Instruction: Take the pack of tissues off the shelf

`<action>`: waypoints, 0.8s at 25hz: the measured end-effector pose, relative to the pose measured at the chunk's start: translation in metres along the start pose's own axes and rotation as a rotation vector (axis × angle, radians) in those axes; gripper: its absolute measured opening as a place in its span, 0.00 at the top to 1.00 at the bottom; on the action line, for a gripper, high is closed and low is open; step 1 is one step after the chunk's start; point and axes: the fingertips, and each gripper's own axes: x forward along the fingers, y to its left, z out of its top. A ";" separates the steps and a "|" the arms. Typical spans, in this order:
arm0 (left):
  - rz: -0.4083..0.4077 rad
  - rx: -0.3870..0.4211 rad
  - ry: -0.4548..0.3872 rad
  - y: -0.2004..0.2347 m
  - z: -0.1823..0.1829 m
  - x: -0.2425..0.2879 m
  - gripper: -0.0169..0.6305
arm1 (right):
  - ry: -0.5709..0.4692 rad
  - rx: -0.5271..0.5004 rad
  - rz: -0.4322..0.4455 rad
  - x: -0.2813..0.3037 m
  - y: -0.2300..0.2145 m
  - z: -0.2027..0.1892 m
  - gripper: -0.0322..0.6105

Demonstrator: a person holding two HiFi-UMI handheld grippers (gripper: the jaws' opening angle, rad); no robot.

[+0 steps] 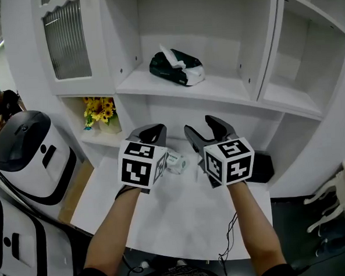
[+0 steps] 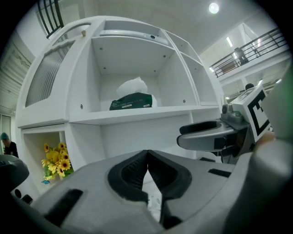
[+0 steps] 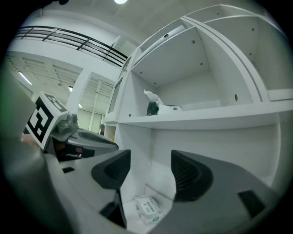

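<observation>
The pack of tissues [image 1: 177, 68] is seen untouched on the shelf [image 1: 228, 90] at twelve o'clock. The right gripper [image 1: 202, 127] is held agape, the left gripper [image 1: 150, 130] pinched together, both empty; an upward reach is judged needed.

Left gripper [image 2: 147, 157]: fingers [image 2: 126, 172] closed tip to tip, nothing btwn. Pack of tissues [image 2: 131, 101]: dark green, white sheet sticking up, on white shelf [image 2: 137, 115] above. Right gripper [image 2: 201, 136]: at right. Yellow flowers [image 2: 57, 160]: lower-left cubby.

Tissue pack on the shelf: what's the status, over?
Left claw shut, empty. Right claw open, empty. Tissue pack on shelf, untouched. Nothing in the way.
</observation>
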 end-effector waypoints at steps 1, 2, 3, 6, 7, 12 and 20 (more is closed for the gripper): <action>-0.013 0.004 -0.003 0.002 0.001 0.001 0.96 | 0.002 -0.001 -0.010 0.001 0.002 0.000 0.54; -0.027 0.010 -0.006 0.003 0.001 0.002 0.96 | 0.005 -0.004 -0.021 0.001 0.004 0.000 0.54; -0.042 0.015 -0.010 0.005 0.002 0.003 0.96 | 0.009 -0.006 -0.033 0.002 0.006 0.000 0.53; -0.081 0.015 -0.023 0.011 0.004 0.003 0.96 | 0.015 -0.008 -0.065 0.002 0.012 0.001 0.53; -0.093 0.014 -0.027 0.012 0.005 0.002 0.96 | 0.018 -0.009 -0.074 0.002 0.014 0.002 0.53; -0.156 0.026 -0.045 0.014 0.008 0.003 0.96 | 0.035 -0.033 -0.104 0.000 0.025 0.010 0.53; -0.236 0.019 -0.085 0.013 0.022 0.003 0.96 | 0.048 -0.088 -0.115 -0.010 0.031 0.044 0.53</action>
